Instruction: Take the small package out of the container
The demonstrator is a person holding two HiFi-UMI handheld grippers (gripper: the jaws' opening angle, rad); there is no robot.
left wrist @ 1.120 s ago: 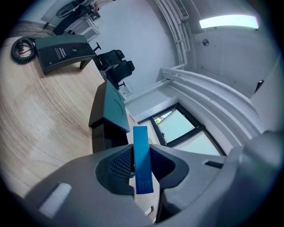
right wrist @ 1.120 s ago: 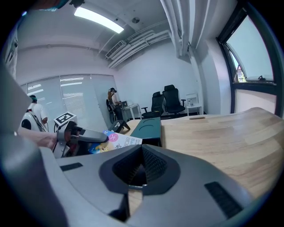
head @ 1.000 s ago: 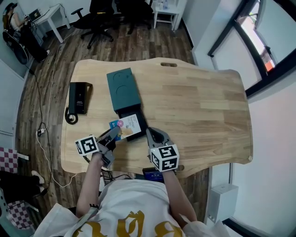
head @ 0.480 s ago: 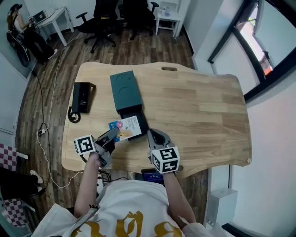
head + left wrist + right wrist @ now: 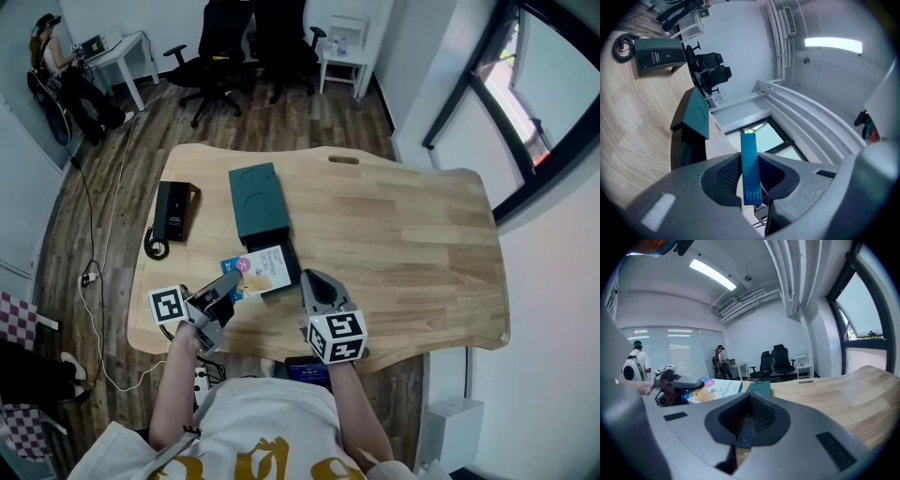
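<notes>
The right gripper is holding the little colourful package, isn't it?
No, it's the other one. The left gripper holds the small package, pinched edge-on between its jaws, as the left gripper view shows. The right gripper is closed at the near edge of the container instead.
</notes>
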